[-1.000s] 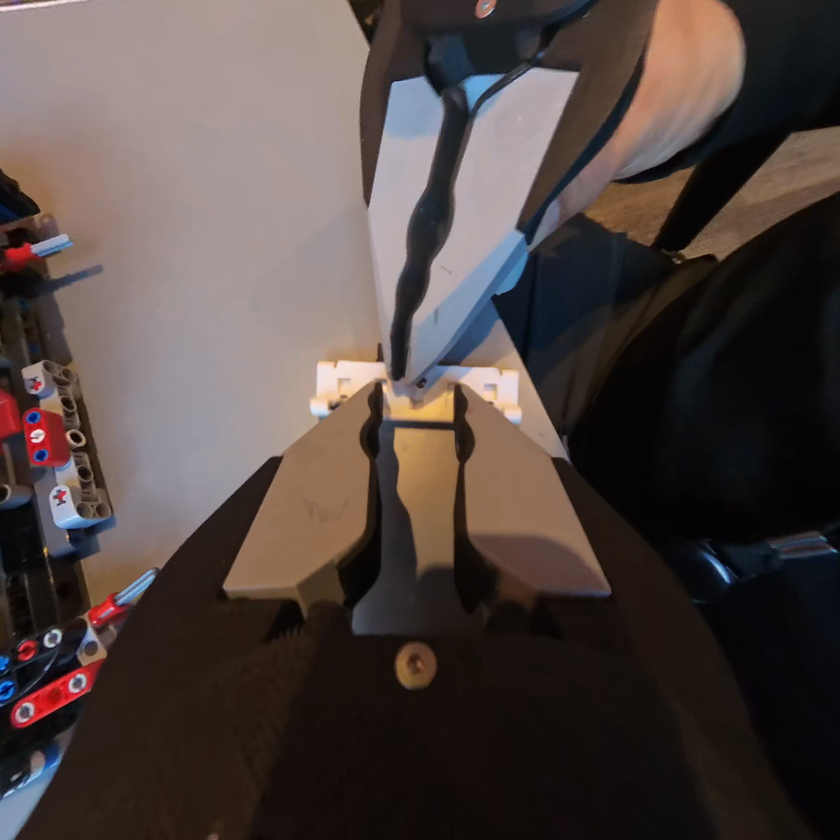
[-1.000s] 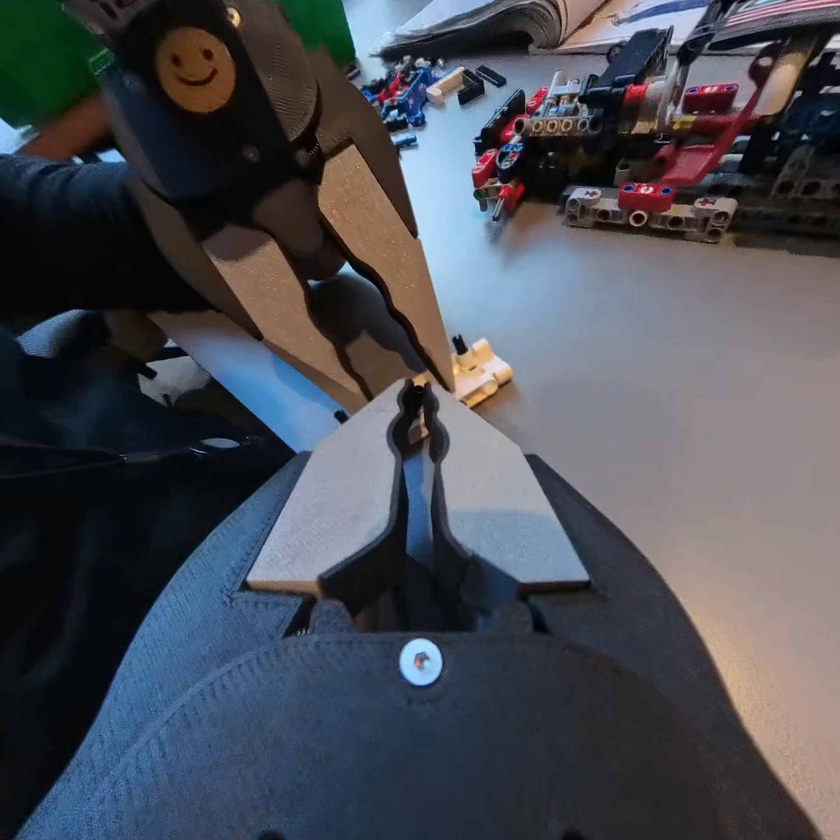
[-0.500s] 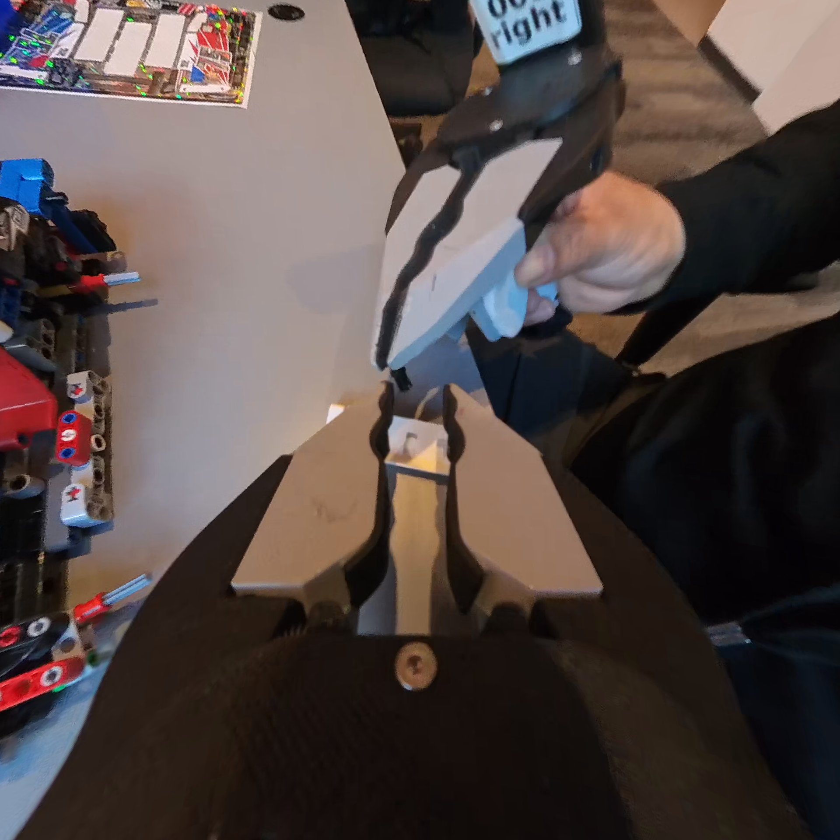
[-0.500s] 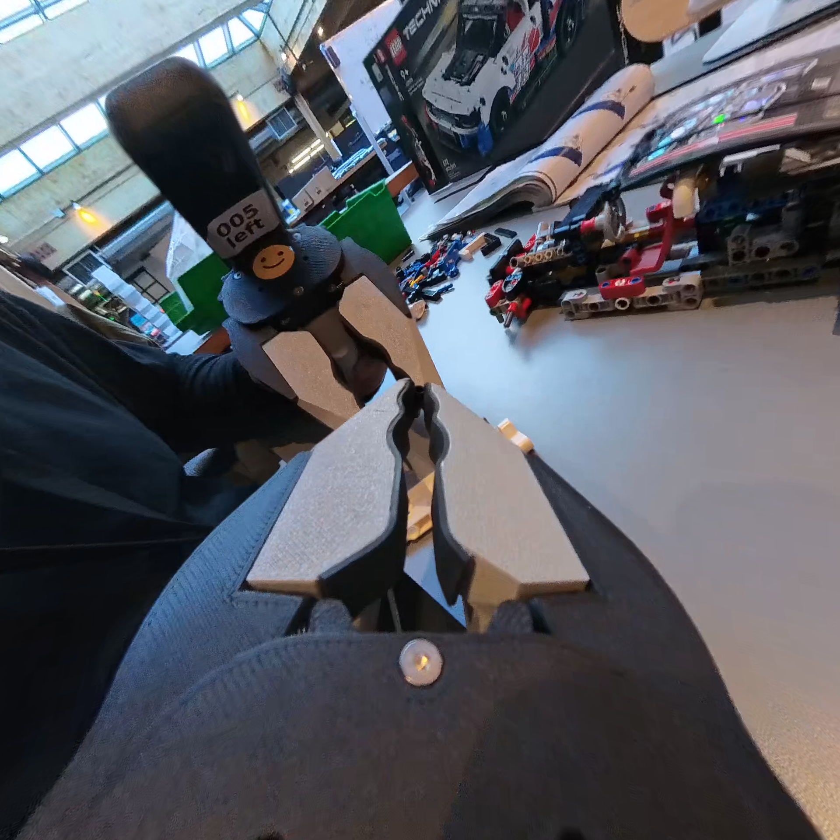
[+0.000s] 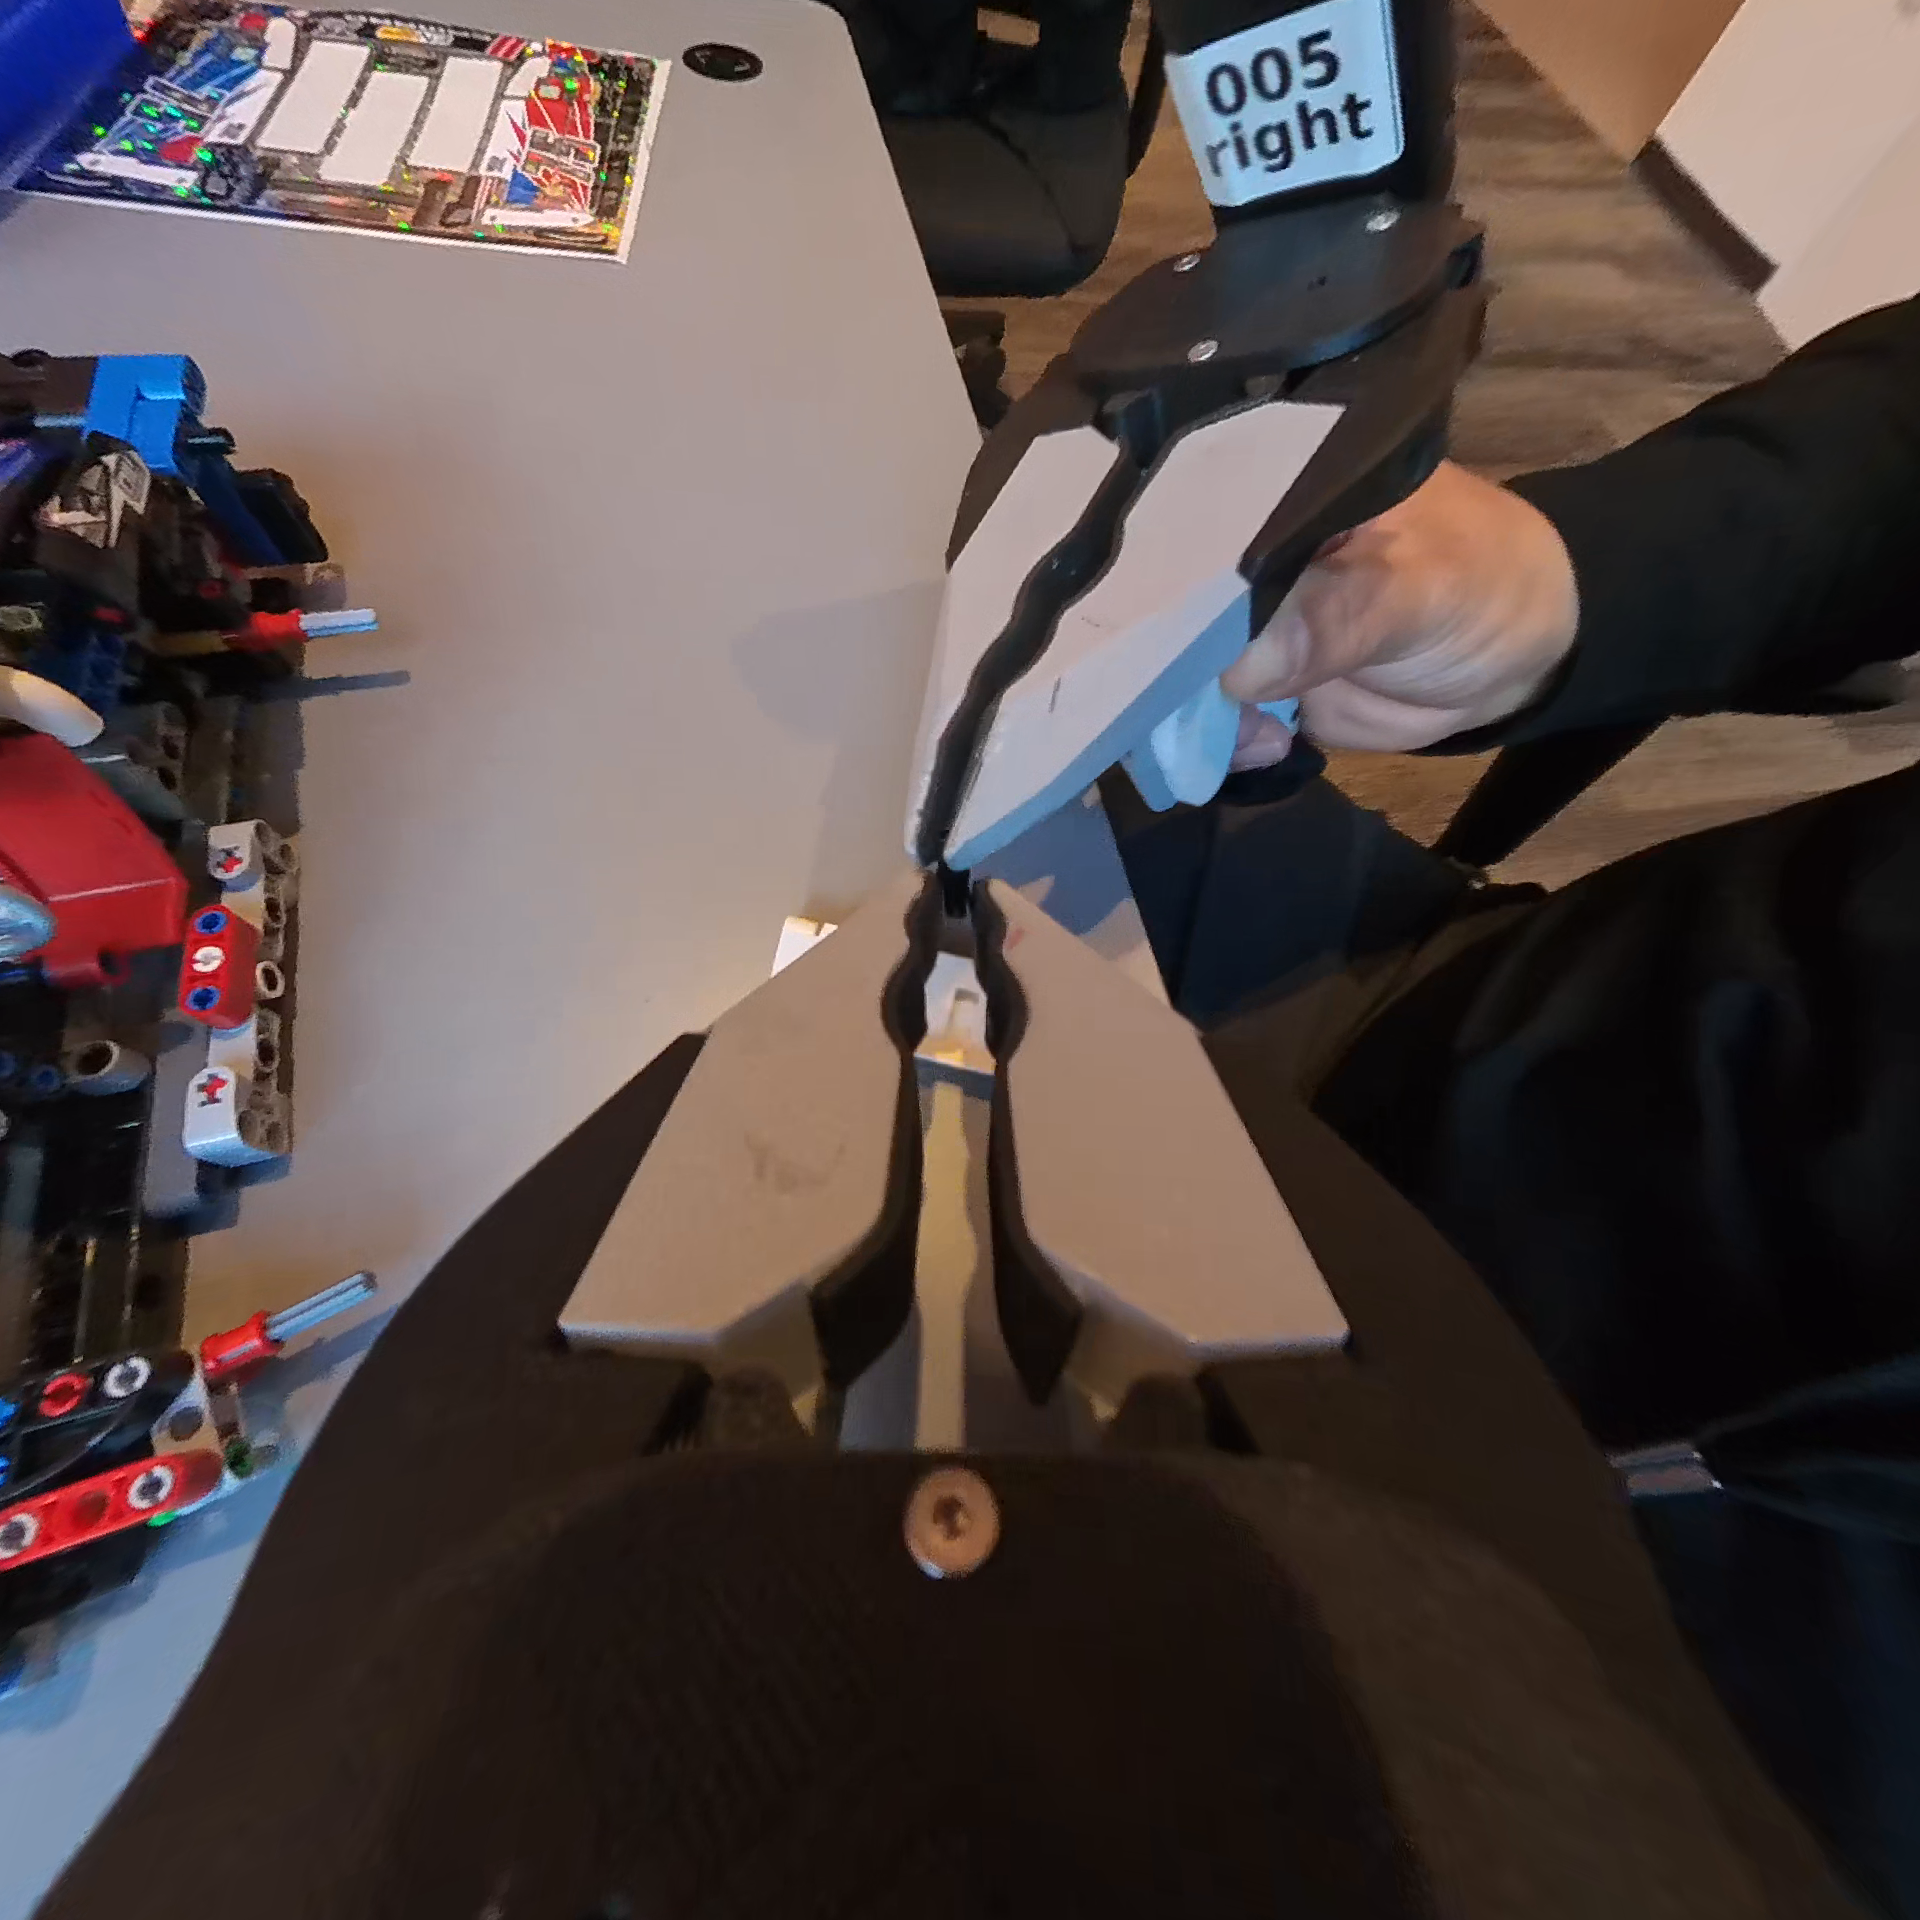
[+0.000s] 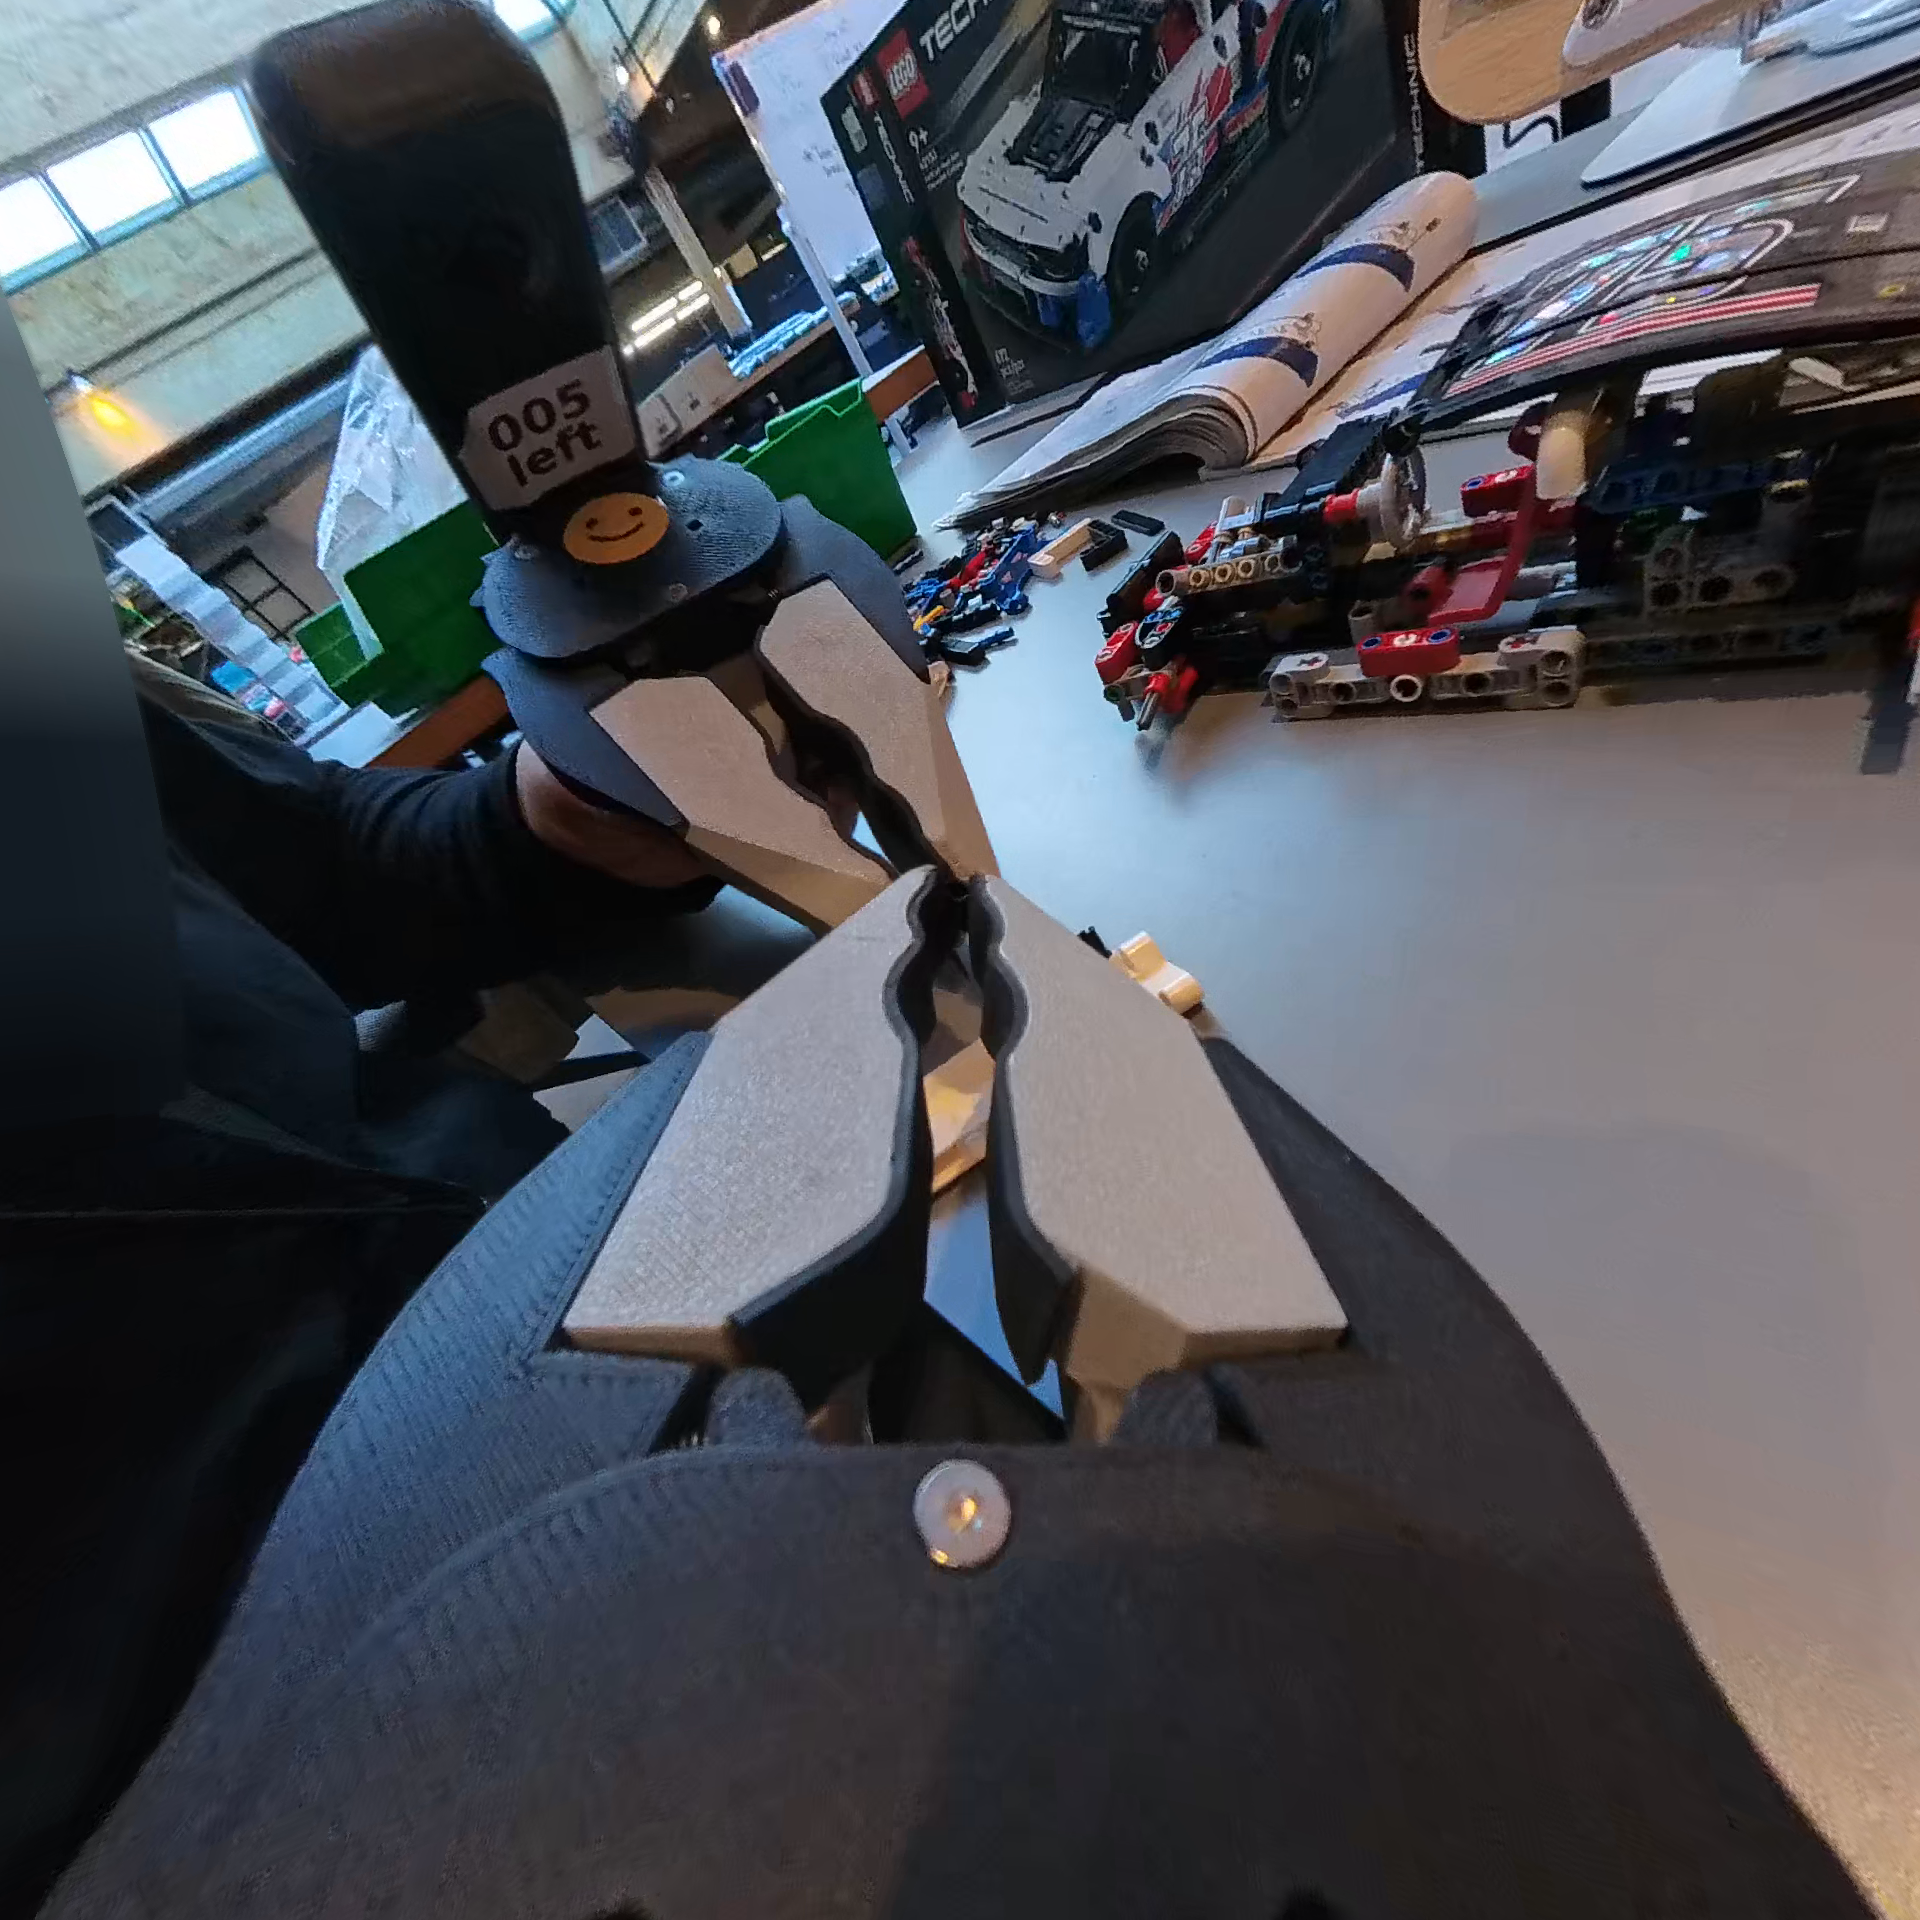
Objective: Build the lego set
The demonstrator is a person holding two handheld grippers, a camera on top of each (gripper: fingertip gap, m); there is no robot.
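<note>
- A second ago both tools were pressed down onto the white piece [image 6: 1153, 971] at the table [image 5: 623, 520] edge. Now I have them raised above it and meeting tip to tip.
- The white piece lies alone on the table, just beyond the meeting tips, with neither tool on it.
- Right gripper [image 5: 935, 868]: jaws drawn together on a small black pin [image 5: 951, 896], which juts from the tips as it did half a second ago.
- Left gripper [image 5: 951, 914]: the gap is narrower than half a second ago, now a thin slit. Its tips flank the pin, but I cannot tell whether they pinch it.
- Reading: the pin is not seated in the white piece. I judge this a hand-over or re-grip in the air, so the joining step remains.
- The partly built model [image 5: 104, 883] stands well apart from the white piece, across open table and untouched.
- Left wrist view only: the white piece through the slit between the fingers, a sticker sheet [image 5: 343, 125] far beyond it, and the hand [image 5: 1423, 634] on the right tool's trigger.
- Right wrist view only: the white piece clear of both tools. Far behind it are the set's box [image 6: 1122, 177], an open instruction booklet [image 6: 1247, 364], loose parts [image 6: 987, 592] and green bins [image 6: 831, 457].
</note>
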